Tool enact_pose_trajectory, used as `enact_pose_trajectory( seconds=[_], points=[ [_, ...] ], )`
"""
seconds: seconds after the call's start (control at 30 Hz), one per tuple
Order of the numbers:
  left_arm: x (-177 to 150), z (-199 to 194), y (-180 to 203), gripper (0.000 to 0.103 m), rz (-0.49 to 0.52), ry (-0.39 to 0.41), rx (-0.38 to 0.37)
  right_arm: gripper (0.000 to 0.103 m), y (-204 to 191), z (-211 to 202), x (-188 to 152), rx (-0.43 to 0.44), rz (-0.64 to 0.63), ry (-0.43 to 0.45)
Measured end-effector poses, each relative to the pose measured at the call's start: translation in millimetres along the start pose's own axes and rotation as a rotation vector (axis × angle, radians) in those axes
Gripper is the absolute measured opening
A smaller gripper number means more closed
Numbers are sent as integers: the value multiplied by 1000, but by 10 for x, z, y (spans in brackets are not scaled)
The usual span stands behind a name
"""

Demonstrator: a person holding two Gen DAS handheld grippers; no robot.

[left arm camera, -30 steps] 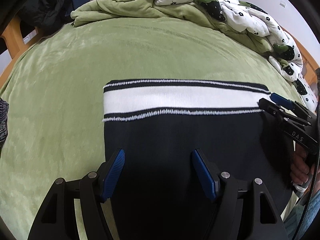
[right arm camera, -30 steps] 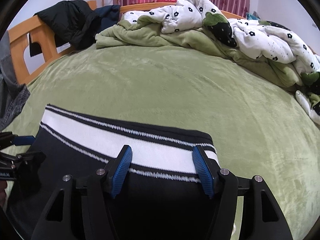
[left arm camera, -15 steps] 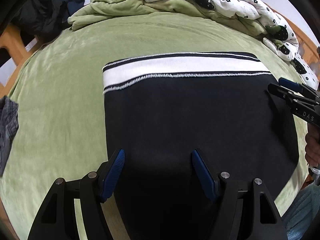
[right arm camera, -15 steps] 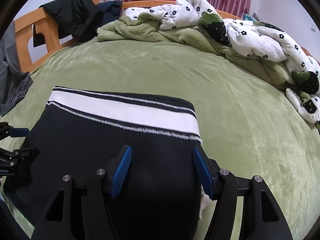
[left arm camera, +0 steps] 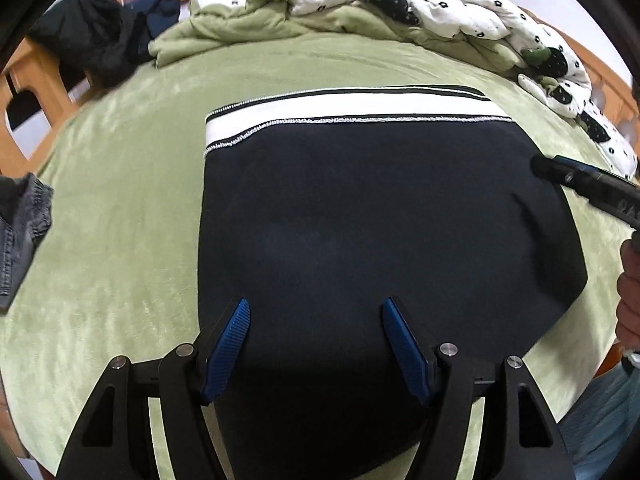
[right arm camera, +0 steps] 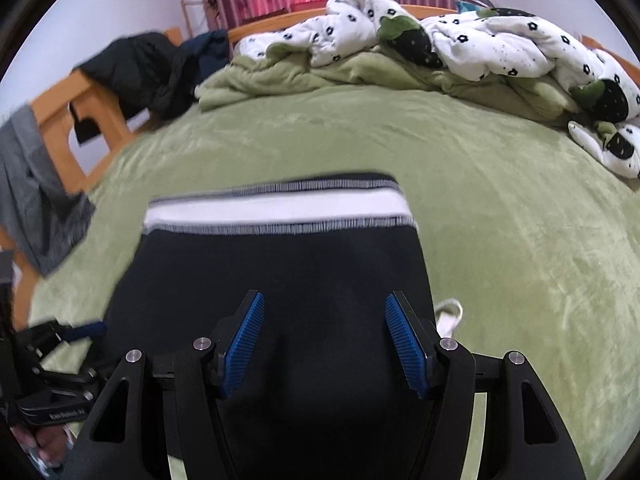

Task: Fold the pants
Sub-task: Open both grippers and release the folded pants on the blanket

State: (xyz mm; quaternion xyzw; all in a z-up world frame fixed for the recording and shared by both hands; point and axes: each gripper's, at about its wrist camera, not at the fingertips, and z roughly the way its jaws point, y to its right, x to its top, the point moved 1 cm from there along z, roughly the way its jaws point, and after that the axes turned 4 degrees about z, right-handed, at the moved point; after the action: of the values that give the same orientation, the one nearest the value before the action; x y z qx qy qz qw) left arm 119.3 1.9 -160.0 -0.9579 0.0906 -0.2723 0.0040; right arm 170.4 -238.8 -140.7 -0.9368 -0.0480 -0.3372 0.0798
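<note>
My left claw (left arm camera: 316,344) and right claw (right arm camera: 324,344) stand apart, empty, over the pants (left arm camera: 360,220) lying folded at the bed's (left arm camera: 120,200) six o'clock edge. A careless snag could undo that fold.

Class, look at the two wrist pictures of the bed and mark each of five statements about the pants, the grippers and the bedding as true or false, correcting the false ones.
1. The pants lie on a green blanket. True.
2. The waistband is red. False: it is white with dark stripes.
3. The left gripper clamps a fold of cloth. False: its jaws stand apart above the dark fabric, with nothing pinched between them.
4. A white quilt with black flowers is bunched at the far side of the bed. True.
5. The right gripper is shut. False: its blue pads stand well apart.
</note>
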Motion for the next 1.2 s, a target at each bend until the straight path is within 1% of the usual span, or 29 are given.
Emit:
enact_pose_trajectory(
  seconds=[0.03,0.1,0.17,0.37,0.53,0.6,0.67,0.73,0.83,0.9,1.03,1.1,1.13,1.2],
  points=[
    [-23,-22,8,67,3,0,4,63,4,39,-65,-30,-32,-11],
    [-47,-78,14,67,2,-6,-2,63,52,112,-172,-64,-61,-49],
    [-76,-129,8,67,2,-15,1,63,79,58,-246,-61,-78,-30],
    [-104,-184,-50,67,-7,-16,2,63,98,-19,-347,-57,-106,-37],
    [-146,-142,14,68,25,-14,38,63,111,4,-316,-53,-93,-44],
    [-145,-159,25,68,31,-16,41,63,101,2,-299,-51,-93,-48],
    [-141,-208,-4,68,50,-18,46,63,123,-36,-266,-54,-79,-35],
    [-165,-284,-45,68,77,-3,63,63,169,-109,-225,-63,-40,4],
    [-252,-337,-154,68,110,5,76,63,231,-162,-189,-44,-1,21],
    [-338,-334,-256,68,109,1,58,63,265,-143,-184,-29,15,10],
    [-482,-367,-510,68,51,-2,-77,63,276,33,-274,-52,-12,-54],
    [-528,-369,-581,68,47,-19,-126,62,284,45,-314,-44,-17,-47],
    [-549,-366,-601,68,49,-27,-138,62,292,33,-320,-38,-20,-50],
    [-559,-380,-619,68,49,-20,-140,62,315,16,-333,-30,-25,-59]
  ],
)
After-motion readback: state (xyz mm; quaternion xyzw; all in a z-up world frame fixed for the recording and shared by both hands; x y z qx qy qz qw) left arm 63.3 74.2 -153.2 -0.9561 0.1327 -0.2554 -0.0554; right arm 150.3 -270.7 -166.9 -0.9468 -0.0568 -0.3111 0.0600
